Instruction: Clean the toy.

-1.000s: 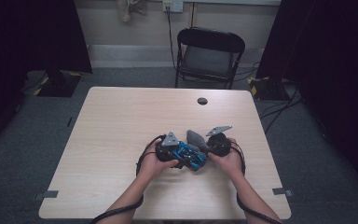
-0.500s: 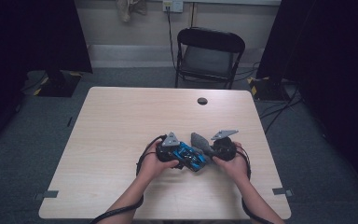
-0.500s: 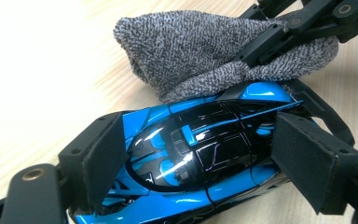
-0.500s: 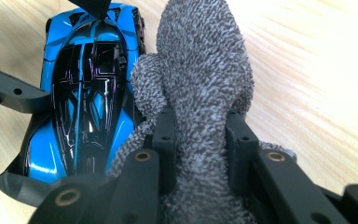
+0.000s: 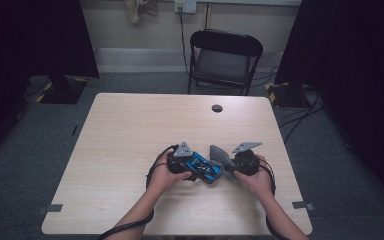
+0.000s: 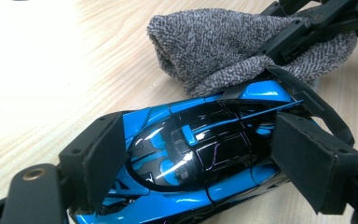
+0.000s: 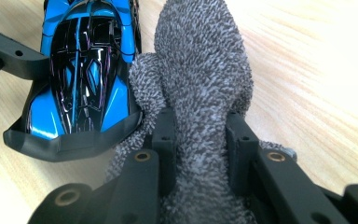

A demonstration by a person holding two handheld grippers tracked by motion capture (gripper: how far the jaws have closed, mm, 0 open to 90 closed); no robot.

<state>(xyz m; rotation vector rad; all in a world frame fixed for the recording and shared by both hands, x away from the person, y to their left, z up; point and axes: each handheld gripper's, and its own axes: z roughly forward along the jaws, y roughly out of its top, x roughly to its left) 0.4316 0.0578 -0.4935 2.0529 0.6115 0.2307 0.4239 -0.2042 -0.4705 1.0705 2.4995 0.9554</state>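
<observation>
High view: both grippers meet at table's (image 5: 130, 130) near edge. Left gripper (image 6: 200, 168) clamps blue toy car (image 6: 200, 158) by flanks. Right gripper (image 7: 200, 135) pinches grey cloth (image 7: 203, 74), touching car's rear (likely wiping). Progress unclear; wiping seemingly underway.

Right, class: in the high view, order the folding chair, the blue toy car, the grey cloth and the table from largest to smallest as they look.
1. table
2. folding chair
3. blue toy car
4. grey cloth
The car and cloth look alike in size, and the grippers partly hide both, so their order is unsure.
</observation>
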